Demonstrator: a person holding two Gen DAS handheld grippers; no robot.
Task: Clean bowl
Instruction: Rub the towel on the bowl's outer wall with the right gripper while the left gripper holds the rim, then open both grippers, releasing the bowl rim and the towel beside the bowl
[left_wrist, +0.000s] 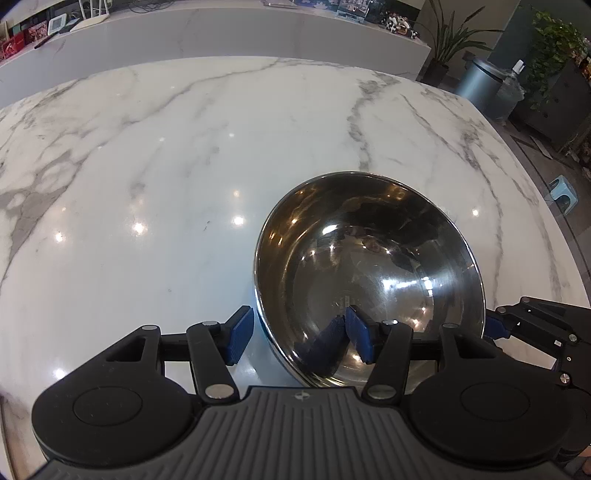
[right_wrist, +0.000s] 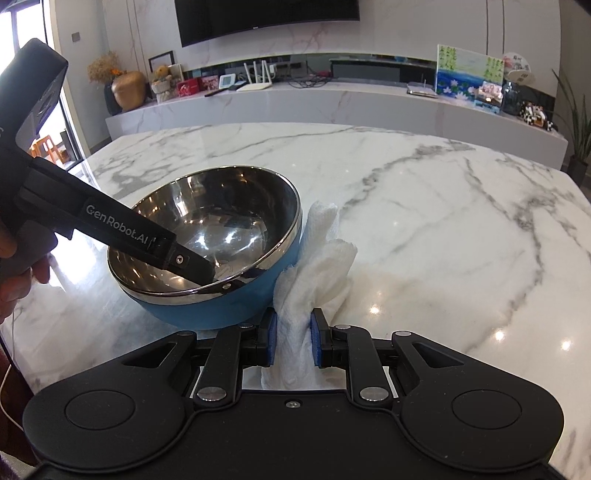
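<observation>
While my left tongs (left_wrist: 299, 334) straddle the steel bowl's (left_wrist: 369, 266) rim at six o'clock, spread and loose, my right tongs (right_wrist: 293, 341) pinch the paper towel (right_wrist: 317, 266); wiping could skid the bowl across the slick bench (left_wrist: 147, 166).

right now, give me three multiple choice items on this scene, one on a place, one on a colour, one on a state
1. Where is the white paper towel?
A. inside the bowl
B. outside the bowl, at its side
C. on the far shelf

2. What colour is the outside of the bowl?
A. blue
B. red
C. white

3. How does the left gripper stand at the bowl?
A. fully inside it
B. far off over bare table
C. astride the rim, one finger in, one out

Answers:
1 B: the right gripper pinches the towel beside the bowl's wall.
2 A: the shell under the steel rim is blue.
3 C: the near rim passes between its blue pads, with a gap at the outer one.
</observation>
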